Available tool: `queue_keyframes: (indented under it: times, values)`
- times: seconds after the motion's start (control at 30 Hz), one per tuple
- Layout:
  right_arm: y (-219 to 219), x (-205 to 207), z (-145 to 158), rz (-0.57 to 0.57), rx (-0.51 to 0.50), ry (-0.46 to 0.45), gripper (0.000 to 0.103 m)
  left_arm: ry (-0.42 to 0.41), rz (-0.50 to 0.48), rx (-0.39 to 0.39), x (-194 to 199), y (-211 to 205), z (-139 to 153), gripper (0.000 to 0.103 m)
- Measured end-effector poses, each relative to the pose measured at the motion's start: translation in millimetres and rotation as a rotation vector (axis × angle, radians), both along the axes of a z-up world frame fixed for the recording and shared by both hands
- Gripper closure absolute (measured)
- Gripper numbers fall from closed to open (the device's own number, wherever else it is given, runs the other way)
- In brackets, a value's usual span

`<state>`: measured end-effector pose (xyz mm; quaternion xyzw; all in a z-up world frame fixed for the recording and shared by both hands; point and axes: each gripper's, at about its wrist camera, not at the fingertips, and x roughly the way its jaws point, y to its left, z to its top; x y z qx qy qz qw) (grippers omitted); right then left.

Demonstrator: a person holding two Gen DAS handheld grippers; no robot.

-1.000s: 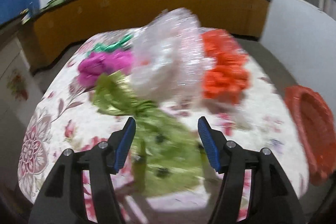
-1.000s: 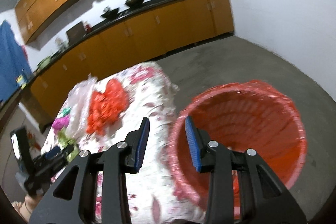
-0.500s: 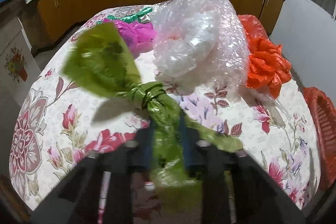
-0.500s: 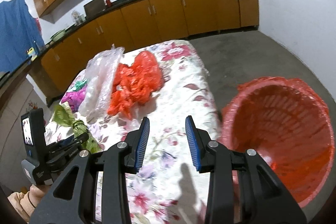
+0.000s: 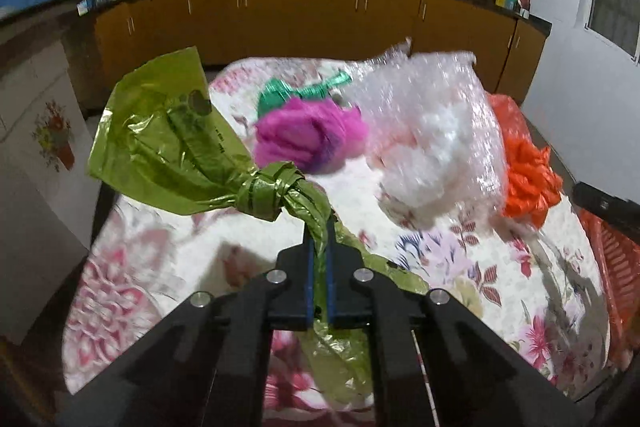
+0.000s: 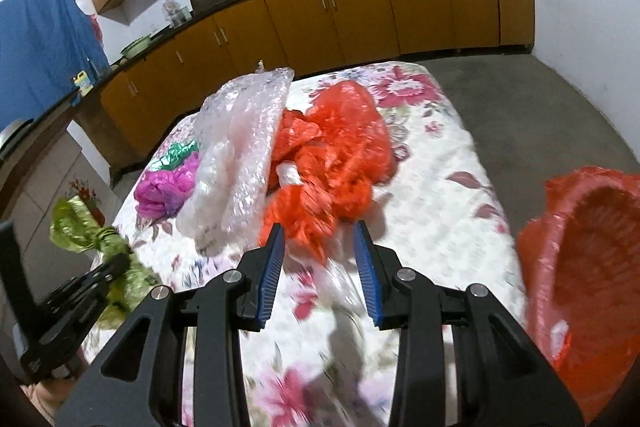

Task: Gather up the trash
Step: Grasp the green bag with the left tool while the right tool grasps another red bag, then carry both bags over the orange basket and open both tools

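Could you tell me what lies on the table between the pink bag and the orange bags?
The clear bubble-wrap bundle lies between the pink bag and the orange bags, touching the orange ones. The right wrist view shows it best.

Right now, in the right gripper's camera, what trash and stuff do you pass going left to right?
Green bag → magenta bag → bubble wrap → orange-red bags → red basket.

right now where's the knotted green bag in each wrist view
Left wrist: green bag left of centre, its tail pinched in the left gripper.
Right wrist: green bag at the far left edge.
Shared landmark: the bubble wrap.
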<state>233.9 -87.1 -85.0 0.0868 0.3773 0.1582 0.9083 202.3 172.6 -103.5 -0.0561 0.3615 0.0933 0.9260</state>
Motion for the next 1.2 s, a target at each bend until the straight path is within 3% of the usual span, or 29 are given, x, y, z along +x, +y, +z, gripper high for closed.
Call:
queue_keyframes:
  times: [0.2, 0.33, 0.4, 0.73, 1.2]
  values:
    - [14.2, 27.7, -9.3, -0.015, -0.037, 0.016, 0.066, -0.026, -0.010, 0.015, 1.2, 3.6, 10.6, 0.097]
    - [14.8, 40.3, -23.2, -0.004, -0.059, 0.065, 0.086, -0.027, -0.022, 0.009, 0.7, 1.2, 11.9, 0.097]
    - [12.1, 37.2, -22.8, 0.000, -0.068, 0.053, 0.087, -0.028, -0.031, 0.009, -0.9, -3.7, 12.4, 0.097]
    - [-36.8, -7.5, 6.7, -0.054, 0.008, -0.025, 0.089, -0.050, -0.115, 0.007, -11.5, -32.4, 20.7, 0.097]
    - [-99.4, -64.5, 39.2, -0.183, 0.004, -0.115, 0.089, -0.090, -0.317, 0.009, -16.2, -111.9, 36.3, 0.097]
